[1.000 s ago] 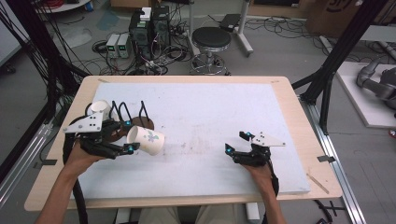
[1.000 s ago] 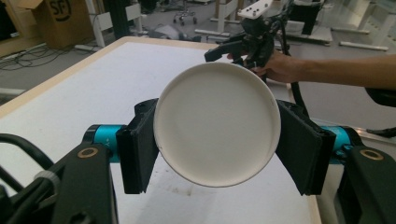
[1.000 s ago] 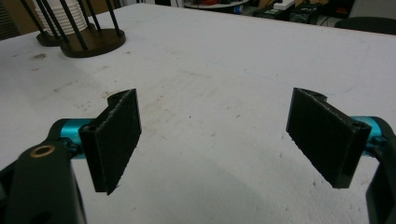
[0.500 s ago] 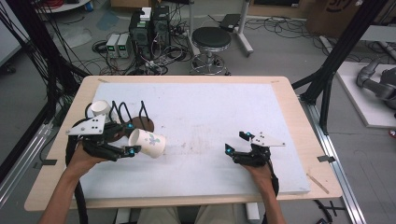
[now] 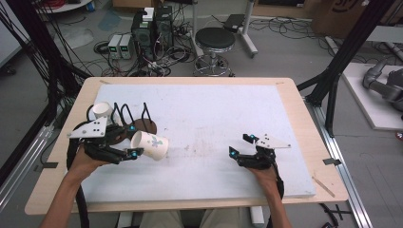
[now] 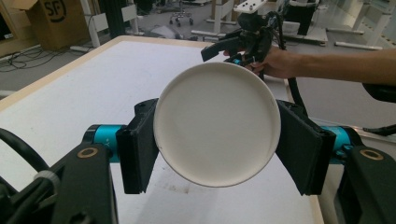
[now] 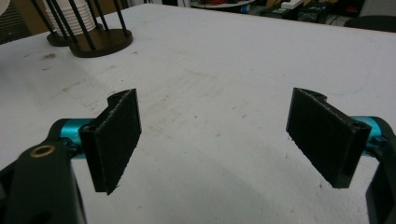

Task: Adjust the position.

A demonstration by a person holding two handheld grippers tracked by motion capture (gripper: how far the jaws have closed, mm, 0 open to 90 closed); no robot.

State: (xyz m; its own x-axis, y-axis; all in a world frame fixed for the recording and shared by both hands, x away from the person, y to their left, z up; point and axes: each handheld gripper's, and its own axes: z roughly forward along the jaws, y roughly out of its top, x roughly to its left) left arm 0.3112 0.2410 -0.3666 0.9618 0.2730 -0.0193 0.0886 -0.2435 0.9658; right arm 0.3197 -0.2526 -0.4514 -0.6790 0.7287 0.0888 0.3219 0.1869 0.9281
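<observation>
White board covers most of the wooden table [image 5: 294,102], and everything in use sits on it. The white sheet [image 5: 214,123] is scuffed and faintly stained near its middle.

Toward the left edge stands a dark wire rack [image 5: 135,118] on a round brown base, its thin black prongs rising upright. A second white cup [image 5: 102,111] sits among the prongs at the far left end of the rack. In the right gripper view the rack [image 7: 100,39] shows at the top left, with a ribbed white cup behind its prongs.

The left gripper [image 5: 124,145] is held just in front of the rack, above the sheet. Its two black pads pinch a white paper cup [image 5: 149,145] by the sides, one pad on each flank. The cup lies on its side in the grip, with its mouth pointing toward the middle of the table and a faint printed pattern on its wall. In the left gripper view the cup's [image 6: 217,123] round flat bottom faces the camera, and the pads press against it from left and right.

The right gripper [image 5: 238,148] rests low over the sheet, well apart from the cup and rack. Its pads [image 7: 114,137] stand spread wide with nothing between them, only bare sheet beyond.
</observation>
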